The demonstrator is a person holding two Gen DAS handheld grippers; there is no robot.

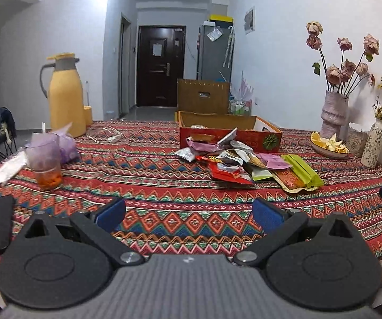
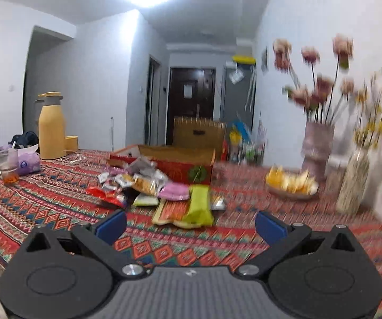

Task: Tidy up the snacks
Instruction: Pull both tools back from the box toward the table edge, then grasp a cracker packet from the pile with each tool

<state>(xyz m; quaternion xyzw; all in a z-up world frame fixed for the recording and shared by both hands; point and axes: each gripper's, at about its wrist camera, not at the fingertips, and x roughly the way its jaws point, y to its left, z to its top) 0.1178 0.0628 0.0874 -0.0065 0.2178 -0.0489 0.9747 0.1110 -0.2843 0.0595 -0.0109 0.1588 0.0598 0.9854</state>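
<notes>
Snack packets (image 1: 233, 159) — a loose heap on the patterned surface (image 1: 164, 186), just near of the red box (image 1: 244, 135). We judge them light, crinkly, slippery; pinch a flat edge. Left hand-held gripper (image 1: 188, 212) and right hand-held gripper (image 2: 189, 224) — both wide open, empty.

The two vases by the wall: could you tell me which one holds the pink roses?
The taller, ridged pinkish vase; the speckled white vase holds yellow blossoms.

Bare tablecloth (image 1: 185, 186) lies before the snack pile (image 1: 241, 159); vases (image 1: 334, 111) apparently crowd the right.
</notes>
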